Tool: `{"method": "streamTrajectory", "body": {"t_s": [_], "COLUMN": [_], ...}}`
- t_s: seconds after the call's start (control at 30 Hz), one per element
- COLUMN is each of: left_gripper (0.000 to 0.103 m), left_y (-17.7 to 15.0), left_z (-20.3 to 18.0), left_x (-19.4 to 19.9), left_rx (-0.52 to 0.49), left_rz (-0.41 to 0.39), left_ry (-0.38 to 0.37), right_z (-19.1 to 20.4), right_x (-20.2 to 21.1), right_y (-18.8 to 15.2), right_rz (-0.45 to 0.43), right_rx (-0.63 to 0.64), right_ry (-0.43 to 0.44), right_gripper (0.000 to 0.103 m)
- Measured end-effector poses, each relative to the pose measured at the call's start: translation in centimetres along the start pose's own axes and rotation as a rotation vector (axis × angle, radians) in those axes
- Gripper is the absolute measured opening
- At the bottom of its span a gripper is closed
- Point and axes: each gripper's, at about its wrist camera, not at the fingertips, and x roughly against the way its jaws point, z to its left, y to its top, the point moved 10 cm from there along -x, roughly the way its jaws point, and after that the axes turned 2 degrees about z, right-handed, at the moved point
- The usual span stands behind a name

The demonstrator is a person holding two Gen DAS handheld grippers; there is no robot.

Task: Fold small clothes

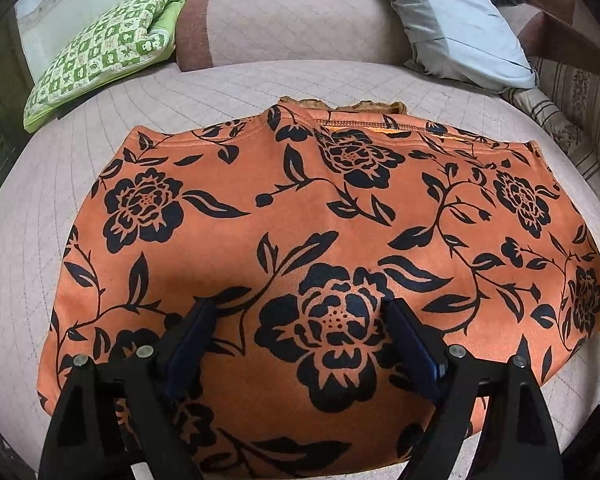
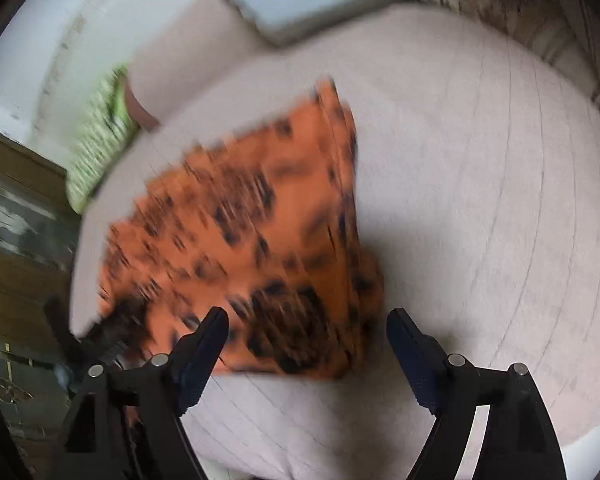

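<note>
Straight ahead of the left gripper (image 1: 298,306), in the left wrist view, an orange garment (image 1: 324,240) printed with black flowers and leafy vines lies flat on a pale quilted cushion (image 1: 112,120). Its long axis runs crosswise to the fingers, from their left to their right, and a stitched hem edge with a strip of brownish lace showing behind it faces away from the gripper. The cloth looks soft and matte, folded to a rough rectangle with rounded corners. The left gripper's fingers stand apart above the near part of the cloth, holding nothing. Beyond the garment, to the far left, sits a green-and-cream checked pillow (image 1: 100,48); a pinkish bolster (image 1: 284,20) lies straight ahead, and a grey-blue pillow (image 1: 456,20) leans at the far right.

Over in the right wrist view, the picture is smeared by motion. The same garment (image 2: 240,236) lies ahead and to the left of the right gripper (image 2: 306,318), its layered folded edge running away from the fingers. The right gripper's jaws are spread wide and empty, the left fingertip (image 2: 214,322) over the garment's near corner and the right one over bare quilted cushion (image 2: 480,200).
</note>
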Motion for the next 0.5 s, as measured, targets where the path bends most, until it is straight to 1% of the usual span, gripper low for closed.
{"method": "streamTrajectory", "body": {"t_s": [0.03, 0.13, 0.17, 0.23, 0.27, 0.3, 0.33, 0.37, 0.4, 0.43, 0.47, 0.5], "left_gripper": [0.088, 0.089, 0.089, 0.09, 0.091, 0.092, 0.092, 0.093, 0.093, 0.093, 0.094, 0.094], "left_y": [0.0, 0.2, 0.2, 0.3, 0.3, 0.4, 0.4, 0.6, 0.7, 0.7, 0.8, 0.8], "left_z": [-0.1, -0.1, -0.1, -0.1, -0.1, -0.1, -0.1, -0.1, -0.1, -0.1, -0.1, -0.1], "left_x": [0.0, -0.1, -0.1, -0.1, -0.2, -0.3, -0.4, -0.5, -0.6, -0.6, -0.7, -0.7], "left_rx": [0.003, 0.005, 0.005, 0.005, 0.003, 0.001, -0.001, 0.0, 0.003, 0.008, 0.014, 0.017], "left_rz": [0.0, -0.003, -0.003, -0.004, -0.007, -0.008, -0.007, -0.007, -0.008, -0.005, -0.003, -0.004], "left_ry": [0.001, 0.001, 0.001, 0.0, 0.001, 0.002, 0.003, 0.003, 0.002, 0.001, -0.001, -0.002], "right_z": [-0.5, -2.0, -1.9, -2.1, -2.0, -2.5, -2.2, -1.2, 0.4, 1.2, 2.2, 2.1], "right_x": [-0.3, -3.4, -4.5, -7.2, -8.9, -9.1, -9.7, -10.0, -10.1, -9.8, -9.2, -9.2], "right_y": [1.4, 5.0, 5.8, 8.0, 8.7, 8.9, 9.5, 9.7, 9.7, 9.7, 10.0, 10.1], "right_rz": [-0.018, 0.001, 0.009, 0.019, 0.046, 0.061, 0.056, 0.062, 0.087, 0.068, 0.039, 0.028], "right_rx": [-0.025, -0.103, -0.113, -0.116, -0.11, -0.097, -0.064, -0.02, 0.045, 0.091, 0.156, 0.184], "right_ry": [0.005, 0.053, 0.063, 0.064, 0.07, 0.061, 0.022, 0.004, -0.005, -0.04, -0.089, -0.146], "right_gripper": [0.084, 0.084, 0.084, 0.084, 0.084, 0.084, 0.081, 0.062, 0.036, 0.02, 0.018, 0.018]}}
